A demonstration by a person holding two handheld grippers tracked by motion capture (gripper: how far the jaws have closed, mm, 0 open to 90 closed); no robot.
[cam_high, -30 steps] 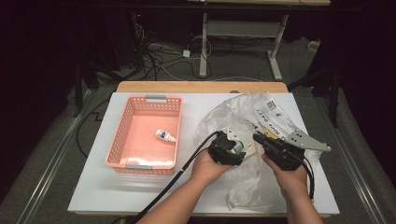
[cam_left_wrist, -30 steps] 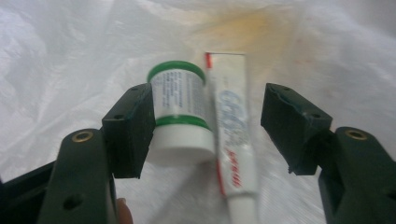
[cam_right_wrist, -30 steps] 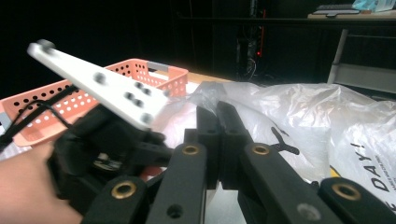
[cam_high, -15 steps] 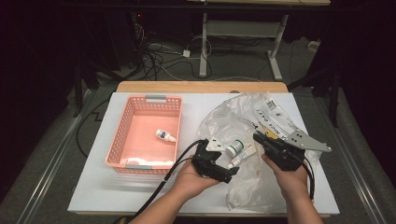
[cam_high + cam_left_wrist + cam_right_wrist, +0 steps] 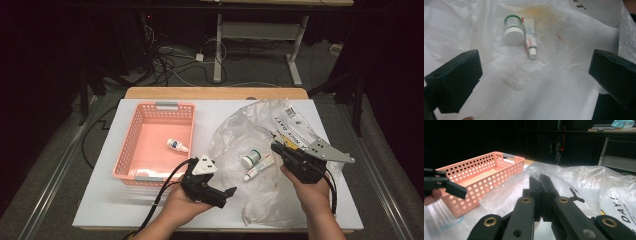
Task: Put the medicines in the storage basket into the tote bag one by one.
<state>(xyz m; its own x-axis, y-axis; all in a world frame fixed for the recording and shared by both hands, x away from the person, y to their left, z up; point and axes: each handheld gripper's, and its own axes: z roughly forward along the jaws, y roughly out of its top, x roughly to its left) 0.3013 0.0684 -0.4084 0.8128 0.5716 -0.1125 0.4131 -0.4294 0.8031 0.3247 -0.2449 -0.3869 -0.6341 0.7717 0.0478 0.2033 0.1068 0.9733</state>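
Note:
A clear plastic bag (image 5: pixel 260 145) lies crumpled on the white table. On its film rest a small white jar with a green rim (image 5: pixel 251 159) (image 5: pixel 512 31) and a white tube (image 5: pixel 258 170) (image 5: pixel 530 37), side by side. My left gripper (image 5: pixel 227 194) (image 5: pixel 534 75) sits short of them near the front edge. Its jaws have just been opening and stand wide apart with nothing between them. My right gripper (image 5: pixel 274 146) (image 5: pixel 540 178) is shut at the bag's right side. I cannot tell whether film is pinched in it.
A pink perforated basket (image 5: pixel 131 145) (image 5: pixel 474 170) stands at the left with a small white bottle (image 5: pixel 177 145) in it. A printed part of the bag (image 5: pixel 292 127) lies at the back right. Dark floor, cables and a desk frame lie beyond the table.
My left gripper has drawn back from the bag toward the front left and its jaws have widened. The jar and tube now lie uncovered. The right gripper has stayed put.

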